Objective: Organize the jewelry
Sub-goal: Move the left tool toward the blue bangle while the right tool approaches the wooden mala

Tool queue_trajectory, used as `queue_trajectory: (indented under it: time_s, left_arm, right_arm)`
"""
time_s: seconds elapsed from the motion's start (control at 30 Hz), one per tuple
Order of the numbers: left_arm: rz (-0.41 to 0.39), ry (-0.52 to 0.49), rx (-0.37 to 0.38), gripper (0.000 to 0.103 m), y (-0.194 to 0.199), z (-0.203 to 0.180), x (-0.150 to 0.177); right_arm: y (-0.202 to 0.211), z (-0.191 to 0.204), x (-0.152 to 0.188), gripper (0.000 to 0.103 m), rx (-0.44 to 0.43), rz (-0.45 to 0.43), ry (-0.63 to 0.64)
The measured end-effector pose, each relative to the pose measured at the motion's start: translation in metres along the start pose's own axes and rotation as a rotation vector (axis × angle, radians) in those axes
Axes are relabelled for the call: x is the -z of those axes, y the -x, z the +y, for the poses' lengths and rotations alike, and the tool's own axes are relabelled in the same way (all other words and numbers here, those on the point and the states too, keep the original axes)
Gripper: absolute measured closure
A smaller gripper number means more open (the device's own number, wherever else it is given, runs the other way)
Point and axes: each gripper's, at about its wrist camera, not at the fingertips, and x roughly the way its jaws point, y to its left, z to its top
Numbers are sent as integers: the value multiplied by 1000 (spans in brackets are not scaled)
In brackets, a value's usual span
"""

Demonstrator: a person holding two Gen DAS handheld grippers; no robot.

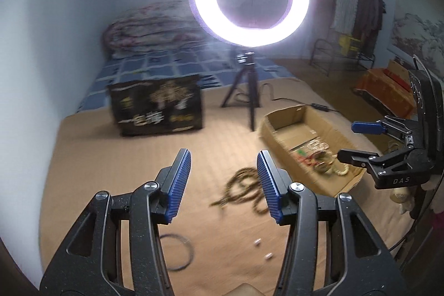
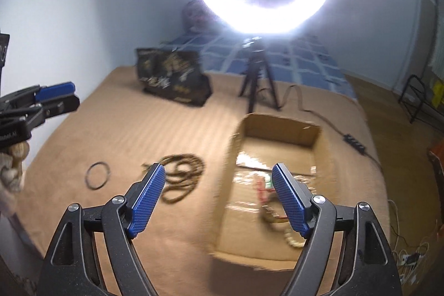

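Cardboard box (image 2: 280, 126) holds pale beads (image 2: 291, 239) (blurred); perhaps bracelets.

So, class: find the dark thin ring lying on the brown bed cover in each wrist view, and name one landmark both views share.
Left wrist view: the dark thin ring lies at bottom centre-left, partly hidden behind the near gripper finger.
Right wrist view: it lies at centre-left, left of the coiled beaded necklace.
Shared landmark: the cardboard box.
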Motion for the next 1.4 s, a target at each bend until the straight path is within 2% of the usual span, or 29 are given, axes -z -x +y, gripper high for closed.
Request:
queue_trajectory:
  time_s: [0.2, 0.3, 0.37, 0.5, 0.67, 0.93, 1.1, 1.23, 1.4]
  left_arm:
    - [45, 16, -74, 52, 9, 40, 42]
    - [92, 16, -92, 40, 4, 54, 70]
    - [117, 19, -93, 36, -1, 61, 85]
    - [196, 45, -68, 35, -16, 68, 112]
    - [234, 73, -47, 34, -32, 69, 134]
    - [268, 72, -49, 30, -55, 70, 150]
    - [274, 70, -48, 30, -63, 69, 154]
    - [281, 64, -47, 30, -69, 69, 157]
    - [281, 72, -44, 30, -73, 70, 158]
  right_arm:
    - [-23, 34, 0, 24, -46, 49, 33]
    - [-35, 47, 1, 24, -62, 68, 30]
    - [-46, 54, 3, 24, -69, 87, 29]
    - [-70, 63, 3, 24, -69, 132, 25]
    - [-100, 66, 6, 24, -65, 188, 7]
    - [-134, 72, 17, 24, -21, 250, 17]
    - [-153, 69, 17, 24, -55, 320, -19]
    - [-160, 72, 18, 24, -9, 328, 12]
    - [-174, 66, 11, 24, 0, 340, -46]
